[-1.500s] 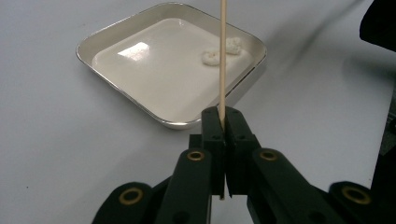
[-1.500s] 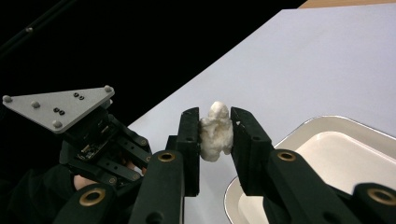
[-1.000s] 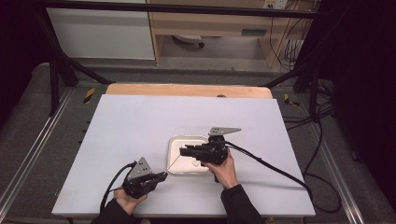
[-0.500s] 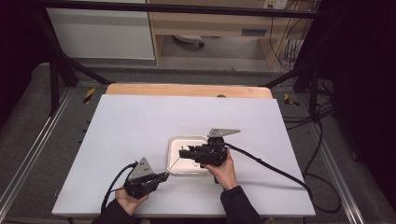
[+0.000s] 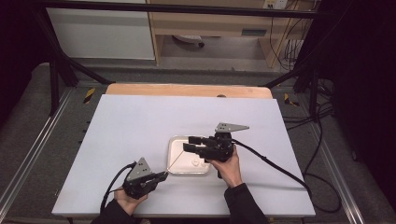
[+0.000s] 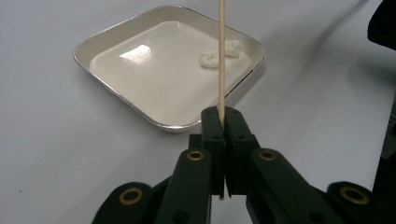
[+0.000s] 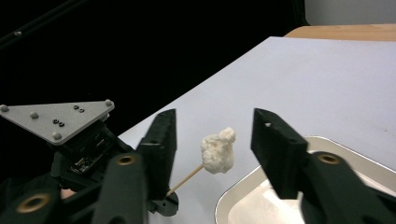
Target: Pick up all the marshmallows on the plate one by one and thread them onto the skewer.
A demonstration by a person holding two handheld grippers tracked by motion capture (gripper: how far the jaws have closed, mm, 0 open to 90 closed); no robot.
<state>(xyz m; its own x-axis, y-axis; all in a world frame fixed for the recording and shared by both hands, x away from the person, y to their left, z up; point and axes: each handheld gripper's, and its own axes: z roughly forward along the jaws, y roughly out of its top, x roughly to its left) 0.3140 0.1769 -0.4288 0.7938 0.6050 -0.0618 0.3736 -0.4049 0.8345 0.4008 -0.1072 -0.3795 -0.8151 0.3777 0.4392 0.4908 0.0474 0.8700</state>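
Little has shifted since the earlier frames beyond the right tool (image 5: 194, 143), whose jaws have just been opening and now stand apart on either side of a small white dough-like lump (image 7: 218, 152) without pressing on it; both hands are seen much where they were. The lump sits speared on the tip of a thin wooden skewer (image 6: 221, 60), which is clamped at its lower end between the closed jaws of the left tool (image 5: 161, 176) and slants up over the near edge of a shallow white tray (image 5: 173, 164). Two more pale lumps (image 6: 219, 53) lie in the far part of that tray. The step in hand is judged to be letting go of a piece just threaded onto the skewer. It is done well if the left grip is kept firm and still, and the right jaws are spread fully before being drawn back along the line of the skewer, so that the soft lump is neither dragged off the tip nor squashed. The surface (image 5: 140, 121) is a plain white sheet with a strip of wood showing at its far edge. Around it the room is dark, with black frame bars, cables trailing on the right, and pale cabinets beyond.
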